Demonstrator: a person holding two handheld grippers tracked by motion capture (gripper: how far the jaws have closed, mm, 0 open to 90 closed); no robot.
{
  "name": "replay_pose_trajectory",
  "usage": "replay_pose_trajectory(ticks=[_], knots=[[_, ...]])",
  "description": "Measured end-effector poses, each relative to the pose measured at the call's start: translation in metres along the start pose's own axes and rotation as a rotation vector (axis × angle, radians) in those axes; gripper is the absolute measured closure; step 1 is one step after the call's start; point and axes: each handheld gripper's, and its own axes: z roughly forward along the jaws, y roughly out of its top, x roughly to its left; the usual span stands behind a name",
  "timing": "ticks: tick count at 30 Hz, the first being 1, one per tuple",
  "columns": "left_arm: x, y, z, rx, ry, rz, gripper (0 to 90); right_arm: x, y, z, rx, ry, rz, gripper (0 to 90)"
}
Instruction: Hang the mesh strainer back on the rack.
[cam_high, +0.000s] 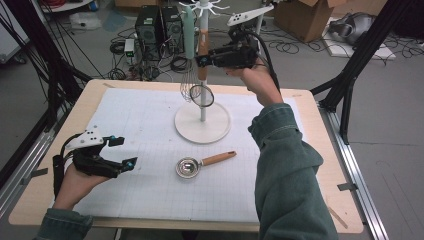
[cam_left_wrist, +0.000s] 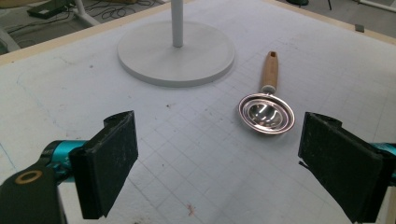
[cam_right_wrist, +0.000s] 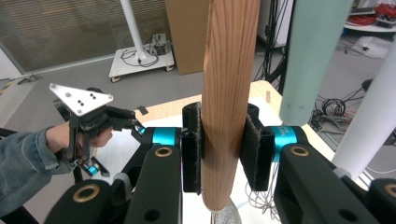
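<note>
Spanning the scene: table, wooden-edged, with a white gridded mat over most of its top.
Stand: white round base on the mat toward the far edge, just right of centre; a white pole rises from it to a ring of hooks at the top.
Right gripper: held up beside the pole, well above the far edge, jaws pointing toward the table's left side and pinched on the strainer handle.
Left gripper: low over the near left corner, jaws spread wide with bare mat between them, aimed toward the spoon.
Strainer: hangs upright along the pole; wooden handle uppermost, round mesh head at the bottom, above the base.
Strainer axis: long axis vertical, handle end up, head end down.
Strainer look: pale grained wood handle, round in section, ending in a fine silvery mesh bowl with a dark rim.
Whisk: hangs just left of the strainer, pale green handle up, wire loops down beside the mesh head.
Spoon: lies flat on the mat between the base and the near edge, shiny round bowl toward the left, wooden handle pointing toward the far right corner.
</note>
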Motion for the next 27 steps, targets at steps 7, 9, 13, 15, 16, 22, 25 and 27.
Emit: replay_pose_trajectory(ticks=[7,9,13,15,16,22,25,27], knots=[[0.002,0.0,-0.003,-0.006,0.011,-0.004,11.4,-0.004,0.017,0.003,0.007,0.005,-0.008,72.5],[0.003,-0.001,-0.004,-0.005,0.013,-0.003,11.4,-0.006,0.022,0.004,0.009,0.004,-0.005,72.5],[0.005,-0.001,-0.006,-0.003,0.018,-0.008,11.5,-0.009,0.03,0.006,0.015,-0.002,0.001,72.5],[0.005,-0.002,-0.007,-0.003,0.019,-0.008,11.5,-0.013,0.031,0.006,0.011,-0.006,0.026,72.5],[0.005,-0.002,-0.007,-0.007,0.017,-0.009,11.5,-0.014,0.032,0.006,0.015,-0.01,0.029,72.5],[0.005,-0.002,-0.009,-0.014,0.015,-0.012,11.4,-0.019,0.033,0.008,0.023,-0.012,0.034,72.5],[0.004,-0.002,-0.01,-0.018,0.017,-0.011,11.4,-0.021,0.032,0.009,0.025,-0.015,0.037,72.4],[0.004,-0.002,-0.01,-0.015,0.018,-0.01,11.4,-0.021,0.032,0.009,0.024,-0.016,0.042,72.4]])
